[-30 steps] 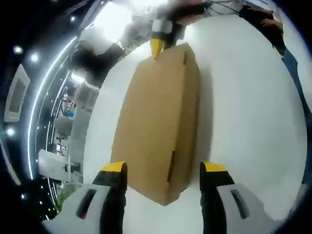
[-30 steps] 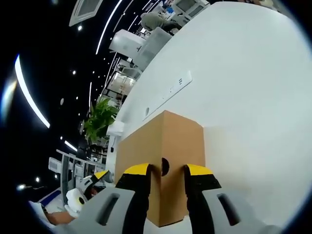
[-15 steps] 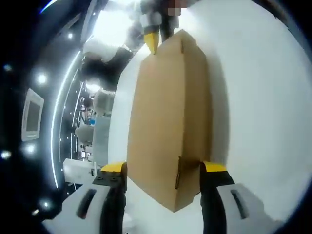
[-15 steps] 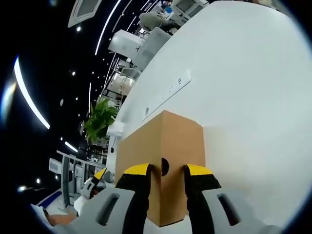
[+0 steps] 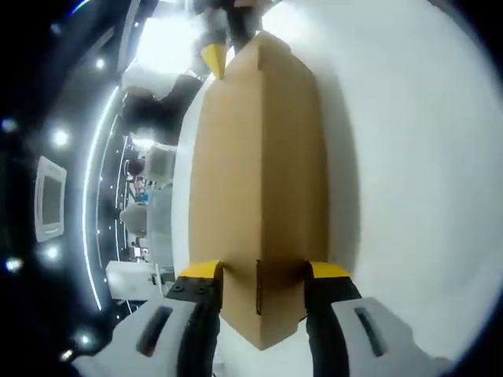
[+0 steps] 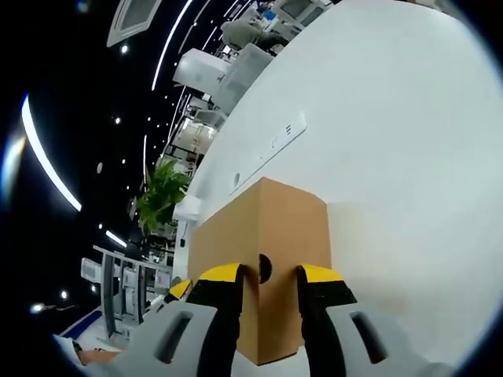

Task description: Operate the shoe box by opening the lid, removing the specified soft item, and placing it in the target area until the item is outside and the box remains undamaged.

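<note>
A closed brown cardboard shoe box point(image 5: 259, 157) lies lengthwise on the white table, running away from my left gripper point(image 5: 265, 271). The left jaws press against both sides of the box's near end, shut on it. At the far end, my right gripper's yellow fingertip point(image 5: 214, 56) touches the box. In the right gripper view the same box point(image 6: 271, 220) shows its other end, with a round finger hole point(image 6: 265, 267). My right gripper point(image 6: 265, 273) is shut on that end, one jaw on each side of the hole. A yellow fingertip point(image 6: 179, 289) of the left gripper peeks past the box.
The white table point(image 6: 393, 157) spreads wide to the right of the box. A flat white strip point(image 6: 271, 148) lies on it beyond the box. Past the table's edge are a green plant point(image 6: 161, 196) and office furniture point(image 6: 228, 67).
My left gripper has slid forward along the box and its jaws have narrowed from standing apart to gripping the near end. The right gripper has kept its hold.
</note>
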Available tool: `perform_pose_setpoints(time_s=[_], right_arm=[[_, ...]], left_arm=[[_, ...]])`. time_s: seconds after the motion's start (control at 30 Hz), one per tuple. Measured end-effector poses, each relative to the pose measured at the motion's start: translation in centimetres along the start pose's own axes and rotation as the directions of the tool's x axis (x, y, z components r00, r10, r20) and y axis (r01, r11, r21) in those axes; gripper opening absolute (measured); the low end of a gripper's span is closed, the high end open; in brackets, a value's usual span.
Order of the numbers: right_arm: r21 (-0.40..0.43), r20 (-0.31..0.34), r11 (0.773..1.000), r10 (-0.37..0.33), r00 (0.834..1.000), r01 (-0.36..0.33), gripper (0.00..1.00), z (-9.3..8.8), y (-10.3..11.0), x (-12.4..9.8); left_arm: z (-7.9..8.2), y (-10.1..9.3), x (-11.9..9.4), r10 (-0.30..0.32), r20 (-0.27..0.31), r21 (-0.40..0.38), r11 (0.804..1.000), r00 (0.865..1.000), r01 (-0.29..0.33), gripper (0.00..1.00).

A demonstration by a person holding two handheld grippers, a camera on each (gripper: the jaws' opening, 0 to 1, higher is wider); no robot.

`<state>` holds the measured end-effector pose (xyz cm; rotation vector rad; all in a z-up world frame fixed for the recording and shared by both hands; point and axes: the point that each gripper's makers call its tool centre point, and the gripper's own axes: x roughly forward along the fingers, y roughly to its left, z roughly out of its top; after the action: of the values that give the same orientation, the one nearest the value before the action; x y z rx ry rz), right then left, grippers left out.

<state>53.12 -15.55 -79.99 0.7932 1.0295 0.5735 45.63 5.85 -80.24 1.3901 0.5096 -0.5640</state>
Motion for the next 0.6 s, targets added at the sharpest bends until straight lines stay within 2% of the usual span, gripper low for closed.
perform_pose_setpoints(time_s=[0.2,0.3,0.37,0.43,0.6], right_arm=[[0.001,0.005,1.000,0.002,1.000,-0.002,0.27,-0.13,0.13,-0.05],[0.001,0.007,1.000,0.004,1.000,-0.004,0.27,-0.09,0.05,-0.01],[0.005,0.007,1.000,0.008,1.000,-0.008,0.26,-0.08,0.01,-0.02],[0.013,0.008,1.000,0.012,1.000,-0.012,0.26,-0.09,0.04,-0.07],[0.025,0.012,1.000,0.017,1.000,-0.018,0.26,-0.10,0.01,-0.10]], left_arm=[[0.14,-0.18,0.21,0.039,-0.002,-0.040,0.998,0.999,-0.039,0.42],[0.11,-0.21,0.23,0.043,-0.015,-0.030,0.999,0.999,-0.044,0.42],[0.06,-0.21,0.14,0.052,0.004,-0.043,0.998,0.999,-0.052,0.42],[0.05,-0.33,0.10,0.063,-0.002,-0.031,0.998,0.998,-0.063,0.41],[0.13,-0.32,0.15,0.076,0.004,-0.062,0.995,0.997,-0.075,0.41]])
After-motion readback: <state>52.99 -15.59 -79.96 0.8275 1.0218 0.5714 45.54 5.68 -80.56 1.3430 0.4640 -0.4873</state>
